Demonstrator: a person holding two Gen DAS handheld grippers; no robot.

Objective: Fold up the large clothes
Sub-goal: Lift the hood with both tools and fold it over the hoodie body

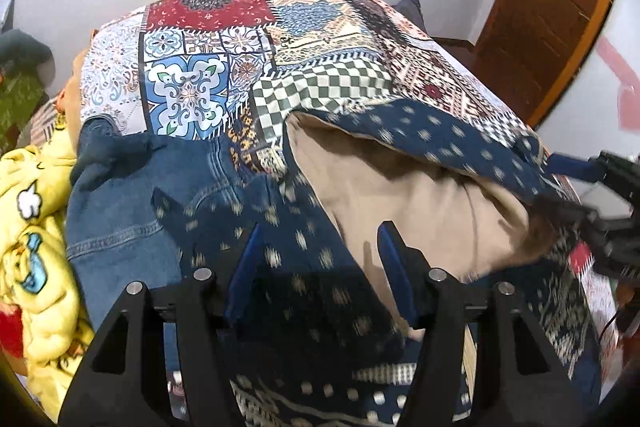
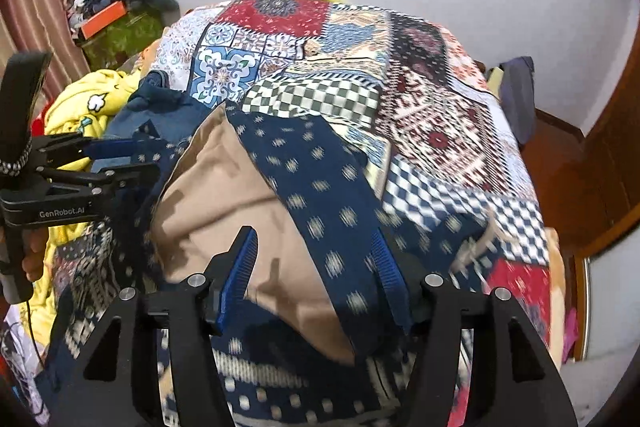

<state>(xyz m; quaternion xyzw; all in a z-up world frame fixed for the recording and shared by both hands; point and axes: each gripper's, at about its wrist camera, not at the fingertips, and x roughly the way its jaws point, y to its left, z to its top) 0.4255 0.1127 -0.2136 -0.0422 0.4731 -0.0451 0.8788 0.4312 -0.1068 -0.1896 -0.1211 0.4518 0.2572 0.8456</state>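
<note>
A large navy garment with pale dots and a tan lining (image 1: 400,195) lies bunched on the patchwork bedspread (image 1: 320,67); it also shows in the right wrist view (image 2: 320,179). My left gripper (image 1: 320,239) is open, its blue pads spread over the navy cloth near the tan lining. My right gripper (image 2: 316,243) is open, its pads either side of a navy fold. The left gripper also shows in the right wrist view (image 2: 128,159), at the garment's left edge, and the right gripper shows in the left wrist view (image 1: 576,187), at its right edge.
Blue jeans (image 1: 132,195) lie to the left of the garment, next to a yellow cartoon-print cloth (image 1: 32,227). A cluttered side stand (image 2: 112,23) is at the far left, a wooden door (image 1: 552,19) at the right. A white wall is behind the bed.
</note>
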